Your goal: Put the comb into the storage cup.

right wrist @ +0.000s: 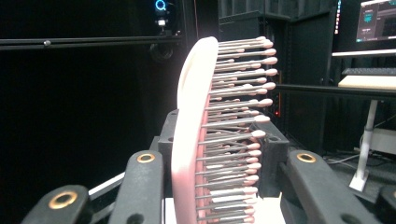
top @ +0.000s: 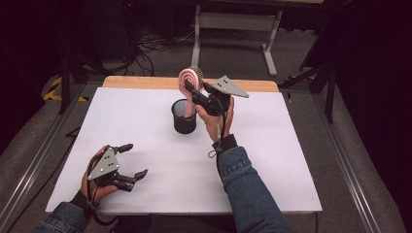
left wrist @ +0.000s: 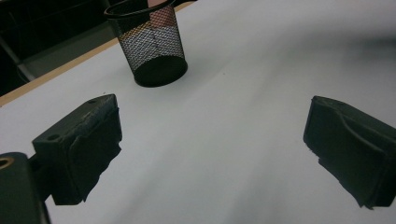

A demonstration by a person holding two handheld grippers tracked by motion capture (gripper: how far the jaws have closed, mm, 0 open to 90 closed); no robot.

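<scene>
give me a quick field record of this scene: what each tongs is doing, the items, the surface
work in hand: pink hairbrush held upright over the black mesh cup, handle end down inside it
right tongs: shut on the hairbrush, raised above the cup
left tongs: open, holding nothing, low over the near left of the table
hairbrush detail: bristles with rounded tips, facing one jaw
surface: white table top with a wooden far edge

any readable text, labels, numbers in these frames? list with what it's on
None readable.
Monitor at the top right of the right gripper view: lit lines, too small and blurred to read.
Pink hairbrush in the right gripper: no marking seen.
Black mesh cup, left gripper, white table: no lettering seen.
</scene>
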